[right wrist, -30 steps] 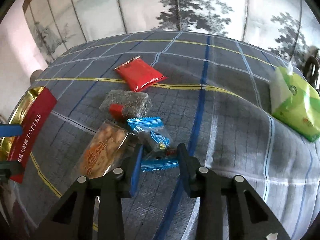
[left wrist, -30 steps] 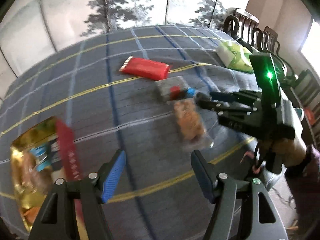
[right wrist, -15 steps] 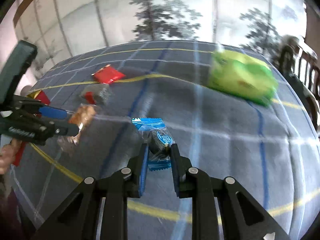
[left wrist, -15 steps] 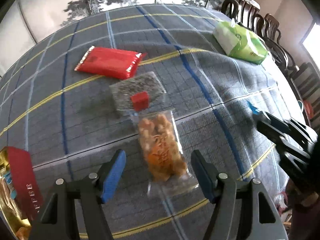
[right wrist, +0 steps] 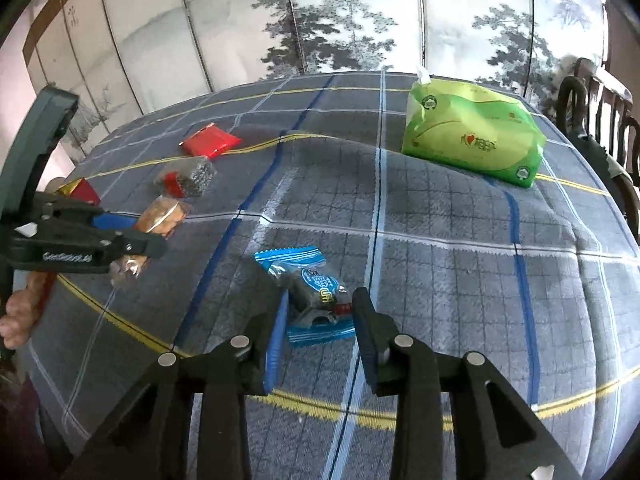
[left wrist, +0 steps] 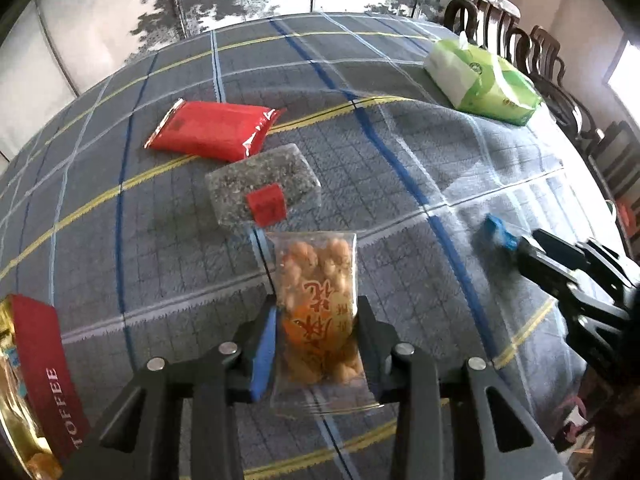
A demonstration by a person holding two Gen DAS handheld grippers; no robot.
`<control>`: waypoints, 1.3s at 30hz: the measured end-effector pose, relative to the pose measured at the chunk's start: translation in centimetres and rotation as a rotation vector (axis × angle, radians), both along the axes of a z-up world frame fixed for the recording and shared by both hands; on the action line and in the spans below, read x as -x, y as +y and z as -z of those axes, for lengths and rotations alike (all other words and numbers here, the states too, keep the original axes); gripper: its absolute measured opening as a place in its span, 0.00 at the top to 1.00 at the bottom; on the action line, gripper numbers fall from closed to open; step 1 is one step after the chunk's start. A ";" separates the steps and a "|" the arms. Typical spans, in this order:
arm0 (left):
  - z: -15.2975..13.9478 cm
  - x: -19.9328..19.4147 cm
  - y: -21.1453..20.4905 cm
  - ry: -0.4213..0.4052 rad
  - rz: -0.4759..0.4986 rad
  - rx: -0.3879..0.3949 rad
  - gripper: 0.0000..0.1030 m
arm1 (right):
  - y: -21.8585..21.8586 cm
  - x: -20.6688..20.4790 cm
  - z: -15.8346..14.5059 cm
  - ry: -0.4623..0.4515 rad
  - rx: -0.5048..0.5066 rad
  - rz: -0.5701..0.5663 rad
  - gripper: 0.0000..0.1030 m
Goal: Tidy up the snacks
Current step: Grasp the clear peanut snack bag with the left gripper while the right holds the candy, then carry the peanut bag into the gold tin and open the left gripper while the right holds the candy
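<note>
Left claw (left wrist: 316,340): its jaws have just been closing, and the peanut packet (left wrist: 318,312) now sits between them, both pads against its sides. The packet's near half lies inside the claw; its far end reaches out towards the grey seed bar (left wrist: 264,188), which lies just beyond it on the counter (left wrist: 400,240). The red wrapper (left wrist: 212,130) lies past the grey bar, nearer the counter's far edge. The toffee box (left wrist: 44,364) sits at the counter's left edge, well apart from the claw.

Right claw (right wrist: 320,324): its jaws have just been opening a little. The blue candy packet (right wrist: 308,280) lies between them; the right pad touches its dark middle, while contact on the left pad cannot be confirmed. The packet's far end sticks out beyond the fingertips.

The green tissue pack (right wrist: 472,132) rests near the counter's far right corner, well apart from both claws.
</note>
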State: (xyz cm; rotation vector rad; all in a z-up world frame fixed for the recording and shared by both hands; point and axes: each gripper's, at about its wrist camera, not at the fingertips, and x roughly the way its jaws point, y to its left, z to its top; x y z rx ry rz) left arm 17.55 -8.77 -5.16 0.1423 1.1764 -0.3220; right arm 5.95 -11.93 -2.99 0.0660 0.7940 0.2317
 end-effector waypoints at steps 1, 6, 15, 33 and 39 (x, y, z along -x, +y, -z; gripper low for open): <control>-0.3 0.4 0.1 -0.006 0.005 0.008 0.64 | 0.1 -0.3 0.0 0.005 0.002 -0.004 0.67; -1.5 2.7 0.3 -0.015 0.036 0.026 0.64 | 0.6 -1.3 0.2 0.008 0.019 -0.026 0.45; -3.2 4.9 1.6 -0.017 0.022 0.074 0.64 | 1.2 -1.5 0.1 0.019 0.069 -0.011 0.75; -8.4 12.5 10.7 -0.126 -0.139 0.133 0.64 | 4.6 0.7 0.4 -0.036 -0.227 0.192 0.74; -9.6 14.3 13.8 -0.179 -0.193 0.115 0.64 | 4.6 0.6 0.8 -0.018 -0.206 0.201 0.74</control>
